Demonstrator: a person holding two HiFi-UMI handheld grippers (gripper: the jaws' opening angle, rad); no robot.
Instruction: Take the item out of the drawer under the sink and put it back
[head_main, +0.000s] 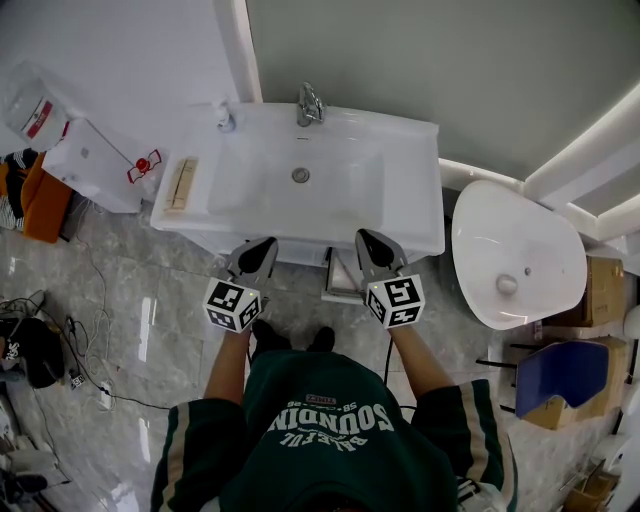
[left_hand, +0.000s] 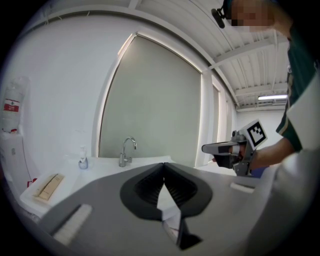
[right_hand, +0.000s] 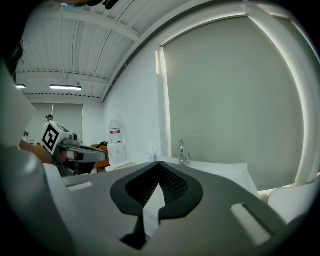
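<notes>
Jaws on my left gripper (head_main: 262, 248) and right gripper (head_main: 370, 243) are both shut on nothing, parked level just short of the sink (head_main: 300, 210), neutral pose I guess, with drawer and item hidden somewhere below them.

White sink (head_main: 405, 180), grey marbled floor (head_main: 150, 325)

The sink (head_main: 410, 190) is smooth, glossy white ceramic, and its tap (head_main: 310, 103) is shiny polished metal. The floor (head_main: 150, 330) is glossy grey stone-look tile. The left claw (head_main: 262, 247) and right claw (head_main: 370, 241) look like matt grey plastic, and the person's sweatshirt (head_main: 320, 420) is soft green cloth
</notes>
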